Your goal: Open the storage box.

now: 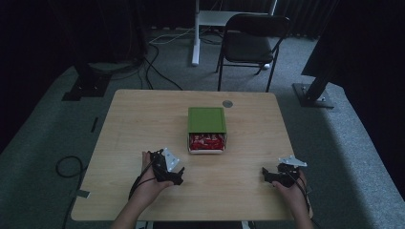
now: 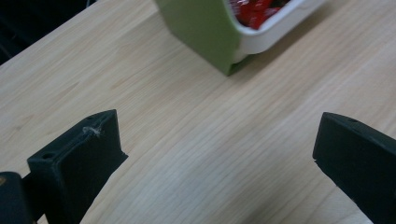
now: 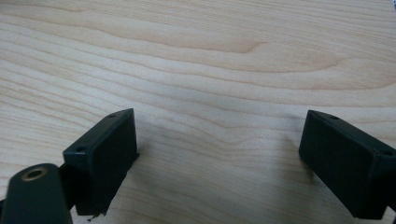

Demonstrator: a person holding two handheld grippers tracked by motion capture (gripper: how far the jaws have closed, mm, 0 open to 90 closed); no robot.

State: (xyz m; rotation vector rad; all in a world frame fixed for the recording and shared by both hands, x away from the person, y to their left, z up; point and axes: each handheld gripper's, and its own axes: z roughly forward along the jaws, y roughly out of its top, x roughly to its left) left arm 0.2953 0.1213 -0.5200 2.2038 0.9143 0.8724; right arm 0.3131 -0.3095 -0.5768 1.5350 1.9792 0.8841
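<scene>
Currently both grippers sit parked on the near side of the counter (image 1: 143,114), nothing held. Left gripper (image 1: 179,175) rests in the person's left hand (image 1: 152,183) near the front-left; in the left gripper view its jaws stand wide apart over bare wood, released, angled toward the box, so it looks staged as the one to reach in first. Centre of the counter: green box (image 1: 206,119) with a white tray (image 1: 206,150) slid partly out of its near end, red wrapped pieces (image 1: 206,140) inside. The open end faces the person, which makes sense: contents reachable from the front without turning the box. In the left gripper view the box corner (image 2: 205,32) is near but clearly apart from the jaws. Small grey disc (image 1: 228,103) sits beyond the box, not involved as far as I can judge. Right gripper (image 1: 263,174) is at front-right, well apart from the box, jaws spread wide over plain wood, empty; likely kept clear as the spare or bracing hand.
</scene>
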